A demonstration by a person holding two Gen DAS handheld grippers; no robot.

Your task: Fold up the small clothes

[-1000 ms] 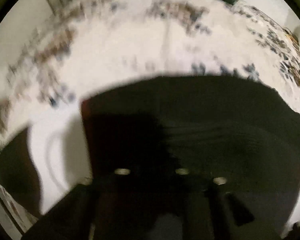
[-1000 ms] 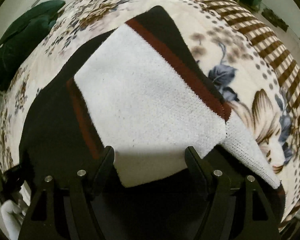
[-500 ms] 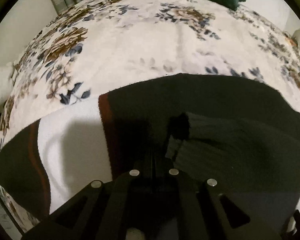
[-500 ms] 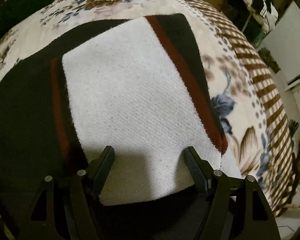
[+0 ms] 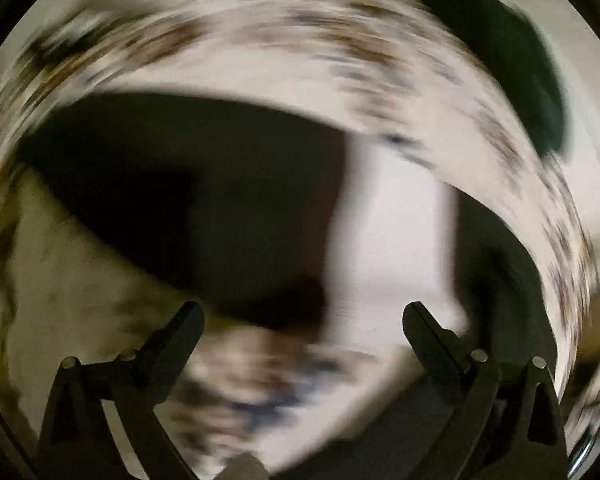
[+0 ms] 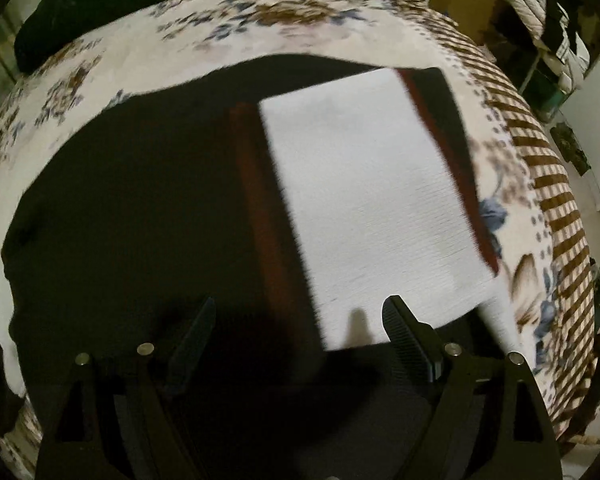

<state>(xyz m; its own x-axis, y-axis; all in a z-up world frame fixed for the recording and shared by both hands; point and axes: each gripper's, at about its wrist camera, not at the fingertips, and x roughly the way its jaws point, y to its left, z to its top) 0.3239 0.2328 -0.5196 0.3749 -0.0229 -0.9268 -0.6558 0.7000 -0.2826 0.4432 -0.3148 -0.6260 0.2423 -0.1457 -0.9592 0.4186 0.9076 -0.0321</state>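
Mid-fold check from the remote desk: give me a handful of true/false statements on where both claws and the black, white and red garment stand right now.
1. The left claw is shut on the garment. False: its fingers stand wide apart with nothing between them.
2. The right claw is open. True.
3. The garment lies on a floral bedspread. True.
4. The garment's white panel is bordered by blue stripes. False: the stripes beside it are dark red.
5. The left wrist view is sharp. False: it is heavily motion-blurred.
6. A dark green cloth sits at the bedspread's far edge, apart from the garment. True.
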